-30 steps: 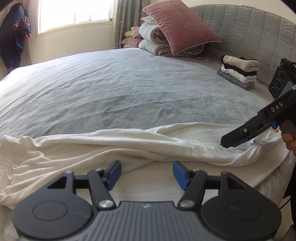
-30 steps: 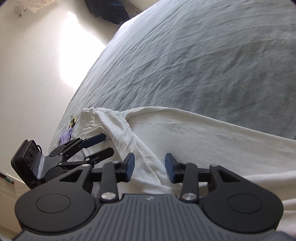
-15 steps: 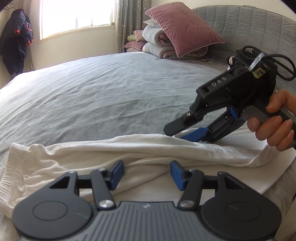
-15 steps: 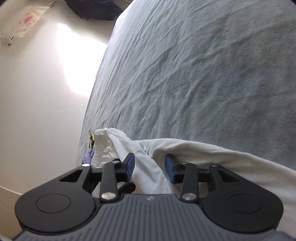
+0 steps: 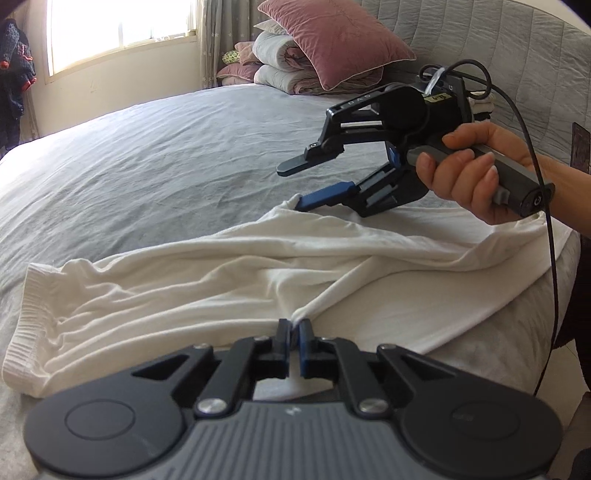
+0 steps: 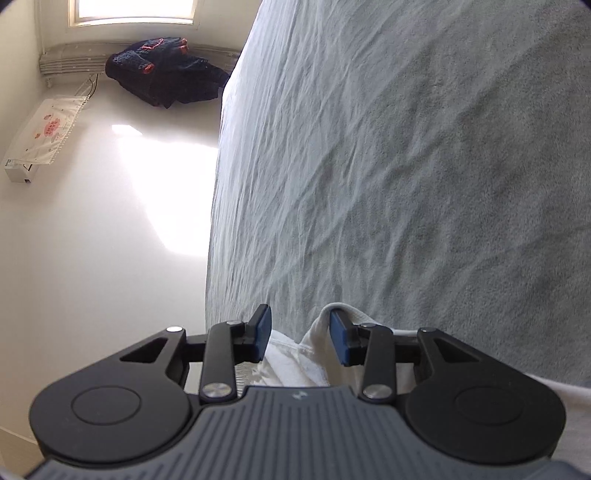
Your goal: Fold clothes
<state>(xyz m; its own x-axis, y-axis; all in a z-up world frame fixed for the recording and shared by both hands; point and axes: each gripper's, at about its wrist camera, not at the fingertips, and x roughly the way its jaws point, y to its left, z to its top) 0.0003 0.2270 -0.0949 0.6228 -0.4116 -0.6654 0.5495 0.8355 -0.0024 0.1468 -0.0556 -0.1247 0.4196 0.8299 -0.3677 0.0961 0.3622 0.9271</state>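
A white garment [image 5: 207,280] lies crumpled along the near edge of the grey bed [image 5: 147,158]. My left gripper [image 5: 294,338] is shut on a pinched fold of that cloth, which pulls taut up to the right. My right gripper [image 5: 308,184], held by a hand [image 5: 465,166], stands open at the garment's far edge, its blue lower finger touching the cloth. In the right wrist view the right gripper [image 6: 301,332] is open with a raised fold of the white garment [image 6: 317,354] between its fingers.
Pink and grey pillows [image 5: 332,48] are piled at the quilted headboard [image 5: 517,62]. A window [image 5: 122,29] is at the back left, a dark jacket [image 5: 14,81] beside it. Dark clothes [image 6: 166,70] lie on the floor left of the bed edge.
My left gripper has shut on a fold of the white garment. The right gripper has moved further over the bed to the garment's far edge, still open.
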